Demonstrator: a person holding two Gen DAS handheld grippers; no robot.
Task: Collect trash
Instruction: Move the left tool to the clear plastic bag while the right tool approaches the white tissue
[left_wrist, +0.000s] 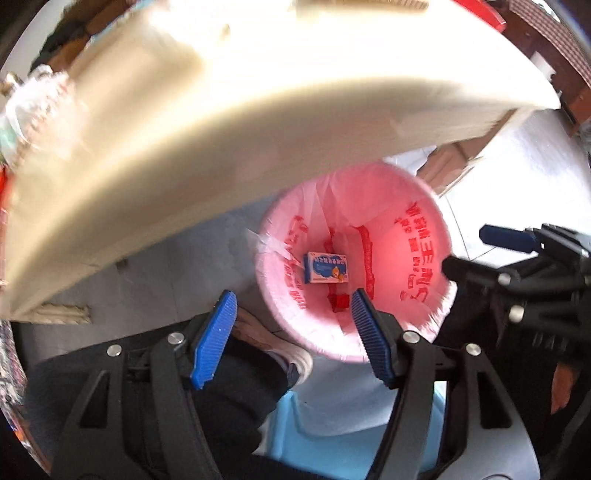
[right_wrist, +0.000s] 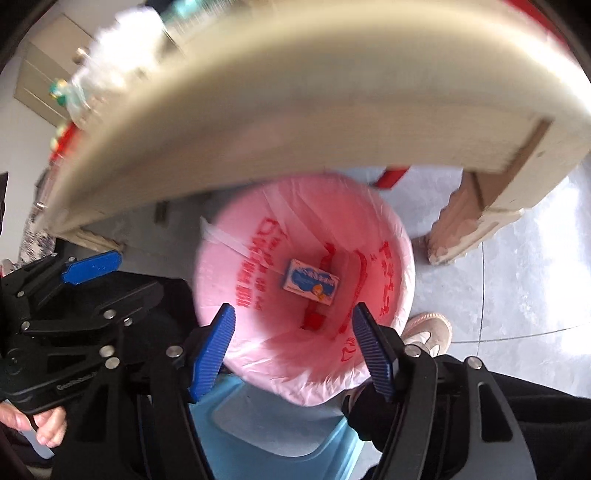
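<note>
Grey tiled floor (right_wrist: 517, 295) is seen under a cream table (right_wrist: 295, 110); both grippers (left_wrist: 291, 325) (right_wrist: 291, 332) are held apart above the pink-lined bin (right_wrist: 399, 266).

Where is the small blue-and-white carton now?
The small blue-and-white carton lies at the bottom of the pink-lined bin, beside a red scrap, central in both wrist views.

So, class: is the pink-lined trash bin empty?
No: a small blue-and-white cardboard box lies at the bottom of the pink-lined trash bin.

Left tongs (left_wrist: 291, 306) agape, carton (left_wrist: 325, 272) — pink-lined bin (left_wrist: 417, 221)
</note>
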